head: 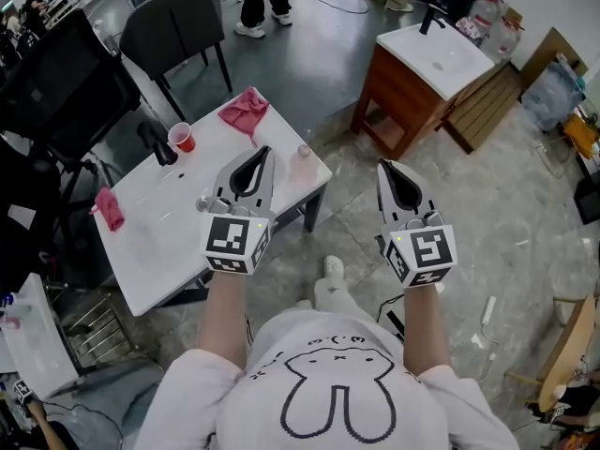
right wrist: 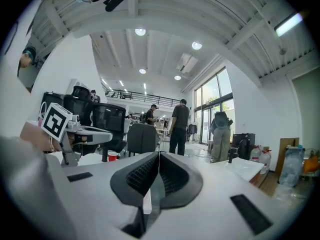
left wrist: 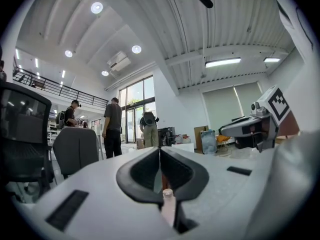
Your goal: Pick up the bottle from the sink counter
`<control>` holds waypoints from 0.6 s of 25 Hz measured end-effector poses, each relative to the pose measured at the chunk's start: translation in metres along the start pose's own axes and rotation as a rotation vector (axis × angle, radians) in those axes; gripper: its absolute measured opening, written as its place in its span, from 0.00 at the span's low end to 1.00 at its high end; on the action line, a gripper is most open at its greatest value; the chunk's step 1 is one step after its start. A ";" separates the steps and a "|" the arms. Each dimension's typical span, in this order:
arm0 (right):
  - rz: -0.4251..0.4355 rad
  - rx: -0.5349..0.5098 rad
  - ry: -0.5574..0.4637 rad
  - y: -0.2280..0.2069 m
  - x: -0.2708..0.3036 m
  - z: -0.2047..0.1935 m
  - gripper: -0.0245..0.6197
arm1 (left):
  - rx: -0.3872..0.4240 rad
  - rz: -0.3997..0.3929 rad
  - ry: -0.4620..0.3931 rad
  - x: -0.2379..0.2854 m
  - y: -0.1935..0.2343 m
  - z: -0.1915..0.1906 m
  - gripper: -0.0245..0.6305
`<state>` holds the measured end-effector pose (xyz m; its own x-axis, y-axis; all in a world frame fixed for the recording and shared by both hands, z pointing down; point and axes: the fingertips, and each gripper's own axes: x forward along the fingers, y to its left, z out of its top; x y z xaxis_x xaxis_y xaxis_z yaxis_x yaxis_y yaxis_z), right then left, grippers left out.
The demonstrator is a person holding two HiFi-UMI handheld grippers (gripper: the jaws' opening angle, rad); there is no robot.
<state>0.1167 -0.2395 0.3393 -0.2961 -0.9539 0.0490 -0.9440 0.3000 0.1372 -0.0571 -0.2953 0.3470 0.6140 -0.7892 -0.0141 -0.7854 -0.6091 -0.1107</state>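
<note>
A grey concrete floor [head: 487, 214] fills a high, white-walled workshop with tall windows, where a person in a white top holds a pair of tongs level in each hand, seen from above. At left stands a white bench [head: 159, 242] bearing a red cup [head: 182, 138], a pink cloth [head: 245, 111] at its far corner and a second pink cloth [head: 110, 208] hanging at its left edge. The bottle [head: 302, 164], pale pink with a light cap, stands upright on this bench near its right edge, just beside the tip of the left tongs [head: 265, 151] and not touching them. In the left gripper view the same bottle [left wrist: 168, 206] shows low in the frame, beyond the tongs [left wrist: 159, 149], whose jaws are clenched tip to tip with nothing between them. The right tongs [head: 384, 165] hang over bare floor past the bench's corner; the right gripper view shows their jaws [right wrist: 159, 154] likewise pressed together and empty. A wooden sink cabinet [head: 398, 87] with a white top and a black tap [head: 431, 17] stands at upper right, well apart from the bottle. A dark chair [head: 178, 26] sits behind the bench, and several people stand farther off near the windows.
</note>
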 end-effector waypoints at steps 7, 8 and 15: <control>0.038 0.015 -0.005 -0.026 0.031 -0.006 0.08 | -0.032 -0.022 0.055 0.036 -0.006 -0.021 0.27; 0.046 0.013 -0.003 -0.029 0.035 -0.007 0.08 | -0.040 -0.020 0.060 0.041 -0.006 -0.024 0.29; 0.082 0.029 0.021 -0.051 0.059 -0.023 0.08 | -0.081 -0.011 0.129 0.076 -0.011 -0.052 0.47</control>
<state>0.1507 -0.3105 0.3581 -0.3700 -0.9256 0.0793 -0.9205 0.3768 0.1033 -0.0057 -0.3525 0.3992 0.6117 -0.7827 0.1146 -0.7855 -0.6182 -0.0295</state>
